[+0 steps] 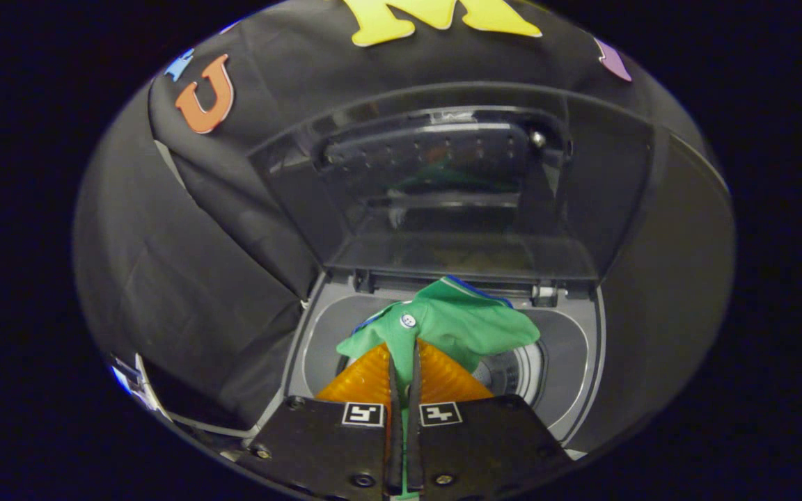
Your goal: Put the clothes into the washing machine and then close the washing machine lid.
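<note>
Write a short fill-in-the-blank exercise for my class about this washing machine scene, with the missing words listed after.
1. The gripper is shut on a ____ shirt.
2. The lid of the washing machine stands ____.
3. The shirt hangs above the machine's ____.
4. A small white ____ sits on the shirt just ahead of the fingers.

Missing words: green; open; drum; button

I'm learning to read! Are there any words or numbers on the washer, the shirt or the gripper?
None to read.
The washer and its open lid show no words.
The shirt has only a button.
The gripper, shut on the shirt over the tub, bears two square markers: patterns, not letters.
</note>
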The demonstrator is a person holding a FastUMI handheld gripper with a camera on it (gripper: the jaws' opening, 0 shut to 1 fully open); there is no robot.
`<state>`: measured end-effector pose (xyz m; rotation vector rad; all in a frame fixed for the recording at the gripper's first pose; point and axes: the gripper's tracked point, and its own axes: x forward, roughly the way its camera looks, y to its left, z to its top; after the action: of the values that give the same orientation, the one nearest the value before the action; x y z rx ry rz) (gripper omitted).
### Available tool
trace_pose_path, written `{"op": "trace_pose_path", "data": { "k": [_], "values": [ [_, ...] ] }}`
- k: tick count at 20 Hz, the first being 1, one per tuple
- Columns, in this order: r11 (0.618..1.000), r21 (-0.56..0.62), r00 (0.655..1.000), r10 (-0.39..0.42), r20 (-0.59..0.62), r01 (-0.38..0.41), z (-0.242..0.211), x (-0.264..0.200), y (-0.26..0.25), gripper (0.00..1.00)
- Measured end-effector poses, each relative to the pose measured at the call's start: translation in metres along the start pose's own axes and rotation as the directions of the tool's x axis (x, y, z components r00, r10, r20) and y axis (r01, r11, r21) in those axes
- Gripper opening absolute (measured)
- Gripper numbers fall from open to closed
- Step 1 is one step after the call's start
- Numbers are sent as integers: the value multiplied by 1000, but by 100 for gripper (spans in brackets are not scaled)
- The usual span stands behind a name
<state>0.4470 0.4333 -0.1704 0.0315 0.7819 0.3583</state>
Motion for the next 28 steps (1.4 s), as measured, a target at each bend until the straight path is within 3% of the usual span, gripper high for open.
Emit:
{"op": "trace_pose_path", "data": {
  "k": [6, 14, 16, 21, 28],
  "values": [
    [996, 76, 988, -38, -148, 50, -38, 23, -14, 6],
    [993, 71, 985, -84, -148, 96, -41, 24, -19, 9],
    [992, 77, 987, -85, -138, 96, -43, 23, -19, 17],
    [990, 67, 986, -116, -123, 125, -52, 18, -26, 82],
    [987, 50, 985, -151, -88, 155, -53, 8, -31, 81]
  ]
}}
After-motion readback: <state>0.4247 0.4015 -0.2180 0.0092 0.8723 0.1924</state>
